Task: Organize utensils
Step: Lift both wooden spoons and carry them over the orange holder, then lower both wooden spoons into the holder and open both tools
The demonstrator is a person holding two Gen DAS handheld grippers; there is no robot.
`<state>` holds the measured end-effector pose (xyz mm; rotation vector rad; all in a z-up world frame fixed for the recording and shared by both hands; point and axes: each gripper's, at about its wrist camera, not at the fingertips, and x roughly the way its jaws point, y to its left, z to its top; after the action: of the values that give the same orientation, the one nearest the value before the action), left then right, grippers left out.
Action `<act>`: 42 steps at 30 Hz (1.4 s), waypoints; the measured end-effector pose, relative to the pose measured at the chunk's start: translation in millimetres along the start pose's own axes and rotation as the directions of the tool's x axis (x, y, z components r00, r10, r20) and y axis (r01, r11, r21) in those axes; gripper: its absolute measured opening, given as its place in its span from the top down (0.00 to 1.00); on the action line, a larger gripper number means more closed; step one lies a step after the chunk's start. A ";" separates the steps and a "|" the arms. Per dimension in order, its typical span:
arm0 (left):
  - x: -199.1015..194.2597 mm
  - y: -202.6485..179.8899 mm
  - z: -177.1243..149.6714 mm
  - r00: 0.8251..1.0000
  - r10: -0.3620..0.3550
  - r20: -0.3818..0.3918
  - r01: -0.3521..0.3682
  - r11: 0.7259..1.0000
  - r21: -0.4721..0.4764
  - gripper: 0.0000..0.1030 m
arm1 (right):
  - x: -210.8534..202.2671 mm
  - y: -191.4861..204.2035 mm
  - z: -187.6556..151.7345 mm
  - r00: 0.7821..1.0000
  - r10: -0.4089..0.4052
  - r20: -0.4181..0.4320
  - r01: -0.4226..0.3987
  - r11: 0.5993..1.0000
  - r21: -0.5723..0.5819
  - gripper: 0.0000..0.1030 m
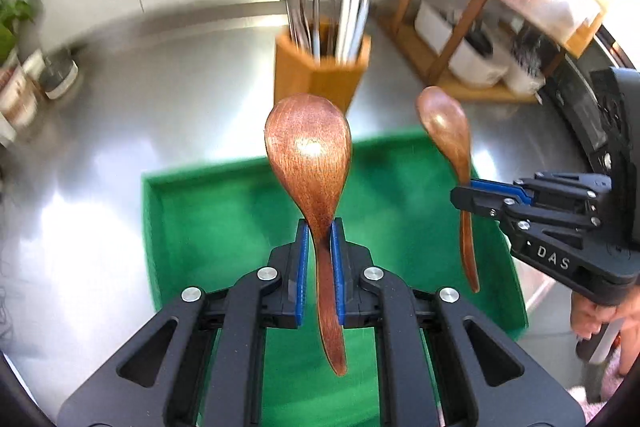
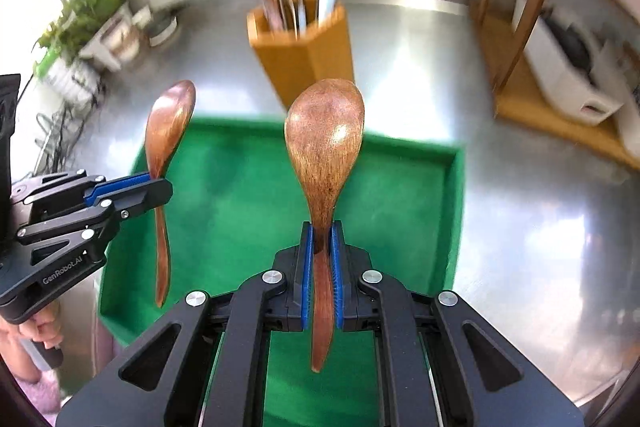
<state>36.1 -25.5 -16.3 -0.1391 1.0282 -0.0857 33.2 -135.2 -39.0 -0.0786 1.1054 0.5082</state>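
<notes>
My left gripper [image 1: 320, 227] is shut on a wooden spoon [image 1: 308, 151], bowl up, held above the green tray [image 1: 224, 219]. My right gripper [image 2: 322, 229] is shut on a second wooden spoon [image 2: 326, 135], also bowl up over the tray [image 2: 248, 195]. Each gripper shows in the other's view: the right one [image 1: 466, 193] with its spoon [image 1: 444, 119], the left one [image 2: 156, 187] with its spoon [image 2: 168, 119]. A wooden utensil holder [image 1: 320, 75] with several metal utensils stands just behind the tray, and it shows in the right wrist view too [image 2: 300, 51].
The steel counter [image 1: 120, 131] carries a wooden rack [image 1: 452, 63] with white containers at the right, and jars [image 1: 60, 75] and a plant [image 2: 88, 3] at the left. A black appliance [image 1: 600, 107] is at the far right.
</notes>
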 end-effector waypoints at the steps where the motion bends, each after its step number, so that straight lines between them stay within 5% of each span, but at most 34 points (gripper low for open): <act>1: -5.0 -0.4 3.1 0.999 -0.001 0.033 0.001 1.000 -0.002 0.90 | -6.7 1.4 4.3 0.999 0.001 0.052 -0.001 1.000 -0.006 0.92; 6: -32.0 -0.6 19.4 0.978 -0.004 0.208 0.004 1.000 0.000 0.90 | -36.7 1.3 19.5 0.967 0.028 0.251 -0.029 1.000 -0.001 0.92; 14: -63.4 -3.6 49.6 0.882 0.004 0.472 0.005 1.000 -0.020 0.90 | -61.3 -3.5 52.1 0.845 0.098 0.526 -0.115 0.993 0.000 0.92; 18: -61.0 -4.7 69.6 0.842 0.012 0.539 0.001 1.000 -0.024 0.90 | -57.8 -6.9 75.1 0.791 0.106 0.602 -0.132 0.991 -0.001 0.92; 23: -46.0 7.2 97.4 0.802 0.012 0.598 0.027 0.998 -0.055 0.90 | -44.8 -6.7 103.4 0.753 0.074 0.654 -0.109 0.994 0.013 0.92; 28: -17.3 16.9 116.3 0.787 -0.024 0.616 0.086 0.994 -0.071 0.90 | -21.5 -13.9 122.2 0.758 0.072 0.648 -0.110 0.994 0.019 0.92; 42: 33.8 27.5 98.0 0.757 -0.053 0.651 0.040 0.999 0.036 0.91 | 34.0 -29.9 106.4 0.801 0.137 0.582 -0.148 0.989 -0.029 0.91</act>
<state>137.7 4.4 0.6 -0.1609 0.3157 -0.0839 146.6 -116.9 -25.4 0.1738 0.5069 0.6059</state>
